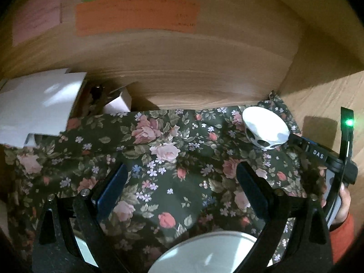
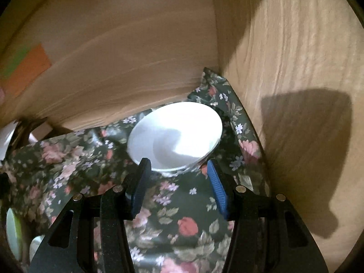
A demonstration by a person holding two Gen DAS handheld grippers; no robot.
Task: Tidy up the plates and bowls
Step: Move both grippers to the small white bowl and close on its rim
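A white bowl (image 2: 175, 134) is tilted over the floral cloth (image 2: 173, 227), close to the back right corner of a wooden compartment. My right gripper (image 2: 177, 168) is shut on it, its blue pads (image 2: 216, 188) against the bowl's lower sides. In the left wrist view the same bowl (image 1: 265, 127) shows dark spots on its outside, and a black finger (image 1: 302, 143) of the right gripper meets its rim. My left gripper (image 1: 182, 168) stands wide open over the cloth (image 1: 173, 150) with nothing between its fingers. A white plate (image 1: 204, 250) lies just below it.
White boxes (image 1: 36, 107) and a smaller one (image 1: 118, 104) stand at the back left. A wooden back wall (image 1: 182, 68) carries orange (image 1: 136, 16) and green paper notes. A wooden side wall (image 2: 295, 91) closes the right. A hand in a red sleeve (image 1: 341, 213) holds the right gripper. More white dishes (image 2: 13, 234) sit lower left.
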